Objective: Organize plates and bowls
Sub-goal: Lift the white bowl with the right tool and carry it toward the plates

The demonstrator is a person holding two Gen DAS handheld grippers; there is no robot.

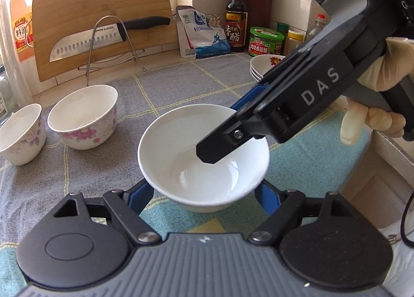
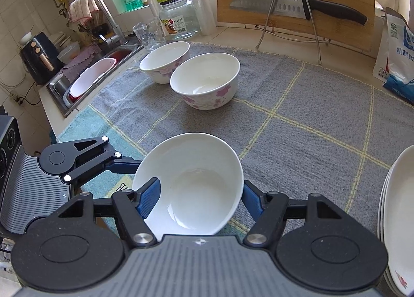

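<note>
A plain white bowl sits low over the checked cloth between both grippers. My right gripper grips its rim, one blue finger inside the bowl and the other outside; in the left wrist view it reaches in from the right. My left gripper is open, its fingers on either side of the bowl's base. Two flowered bowls stand at the left, also in the right wrist view. A stack of plates lies at the right.
A cutting board with a knife on a wire rack stands at the back. Bottles, a jar and a salt bag line the back wall. A sink and a glass jar are at the left.
</note>
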